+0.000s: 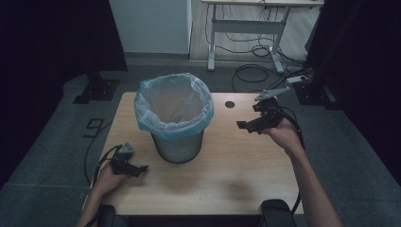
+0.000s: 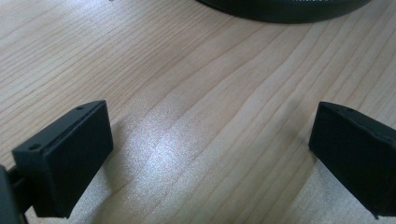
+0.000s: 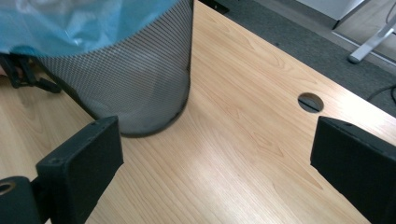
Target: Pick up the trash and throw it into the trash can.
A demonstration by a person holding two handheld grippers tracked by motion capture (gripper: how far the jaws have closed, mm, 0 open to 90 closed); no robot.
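High view: a mesh wastebasket [image 1: 177, 137] lined with a blue plastic bag [image 1: 173, 108] stands at the centre of the frame on a pale wooden worktop [image 1: 227, 165], flanked by two hand-held grippers. The left gripper [image 1: 140, 169] rests low at the lower left of the frame, just beside the basket's base; the right gripper [image 1: 245, 126] hangs at the right, raised above the wood and well apart from the basket. Both sets of jaws stand wide and hold nothing.

The work in hand appears to be an approach to the bag's turned-over rim. Done well, each gripper would rise to rim height, come in from opposite sides, and pinch only the folded film, not the mesh, so the light basket does not tip or slide.

In the left gripper view, the dark curve of the basket's foot [image 2: 285, 9] is cut off by the top edge of the frame, and bare wood grain lies between the jaws. In the right gripper view, the basket wall [image 3: 126, 79] fills the upper left, its rim out of frame, with a round cable hole [image 3: 310, 102] at the right. The inside of the bag is dim, and whether anything lies in it cannot be told.
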